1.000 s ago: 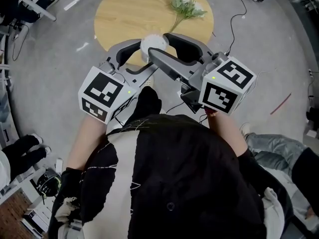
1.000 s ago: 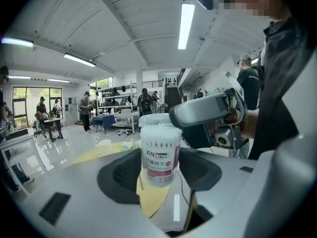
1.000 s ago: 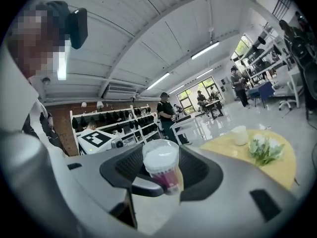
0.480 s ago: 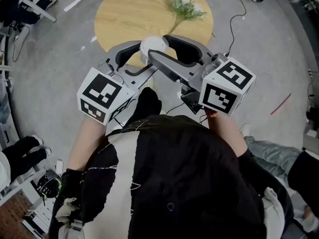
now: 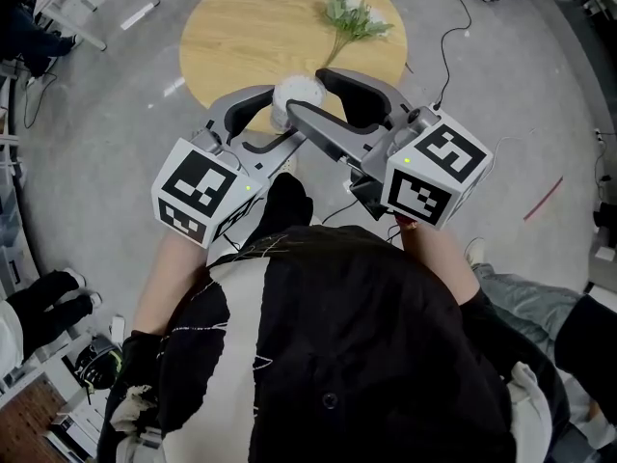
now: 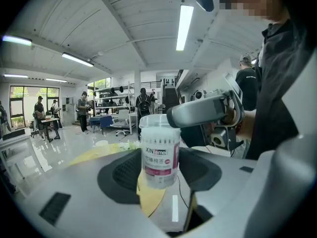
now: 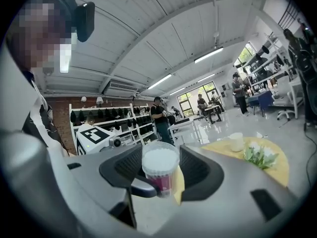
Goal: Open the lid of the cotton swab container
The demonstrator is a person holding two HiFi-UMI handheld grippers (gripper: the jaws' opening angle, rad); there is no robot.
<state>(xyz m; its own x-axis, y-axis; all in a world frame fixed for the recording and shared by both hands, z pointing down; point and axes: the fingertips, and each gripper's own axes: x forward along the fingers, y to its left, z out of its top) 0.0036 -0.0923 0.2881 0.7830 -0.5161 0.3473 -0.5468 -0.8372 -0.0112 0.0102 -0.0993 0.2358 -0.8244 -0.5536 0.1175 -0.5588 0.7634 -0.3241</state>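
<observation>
Nothing of note has moved since a second ago: both claws and the cotton swab container (image 5: 296, 97) hold the same spot over the near edge of the round wooden bench (image 5: 241, 37). In the head view the left claw (image 5: 284, 114) and right claw (image 5: 307, 92) meet round the container from either side. Their marker cubes (image 5: 198, 189) sit near the person's chest, yet the container shows only as a white disc. The left gripper view gives its side: it stands upright and carries a pink and white label. There the left claw is clamped on the body, and one finger (image 6: 203, 114) of the right claw reaches to the clear lid (image 6: 159, 122). The right gripper view looks down at white swab tips under that lid, still on, with the right claw closed on its rim. That view alone shows the white cup (image 7: 237, 142) and flowers (image 7: 260, 155) from the side on the bench.
</observation>
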